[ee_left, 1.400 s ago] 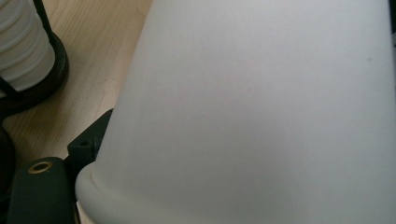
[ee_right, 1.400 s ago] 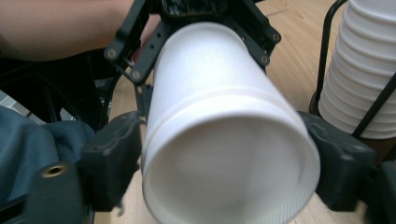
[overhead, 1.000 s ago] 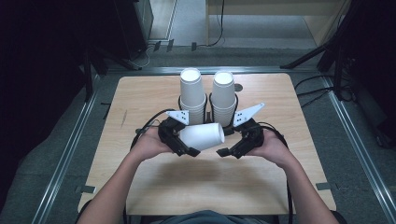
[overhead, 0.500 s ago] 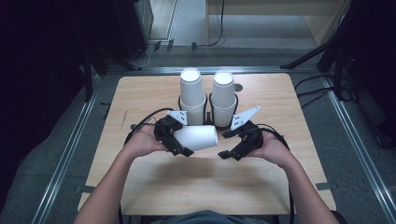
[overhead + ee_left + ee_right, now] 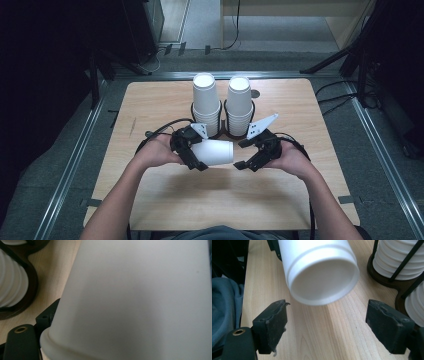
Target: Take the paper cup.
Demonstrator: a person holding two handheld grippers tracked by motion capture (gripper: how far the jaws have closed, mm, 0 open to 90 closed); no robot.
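- My left tool [image 5: 192, 152] grasps the white paper cup [image 5: 214, 152] sideways, above the desk [image 5: 150, 105] at centre.
- My right tool [image 5: 250, 159], released, waits at the cup's 3 o'clock, apart.
- At 12 o'clock stand two cup stacks [image 5: 222, 102] in a black holder [image 5: 223, 131].

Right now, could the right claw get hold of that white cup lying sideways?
Probably yes: the right claw stands open, facing the cup bottom with bare table between. The left claw holds its other end.

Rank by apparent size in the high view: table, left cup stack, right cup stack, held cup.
1. table
2. left cup stack and right cup stack: look alike, no ranking.
3. held cup, lying sideways in the left gripper.
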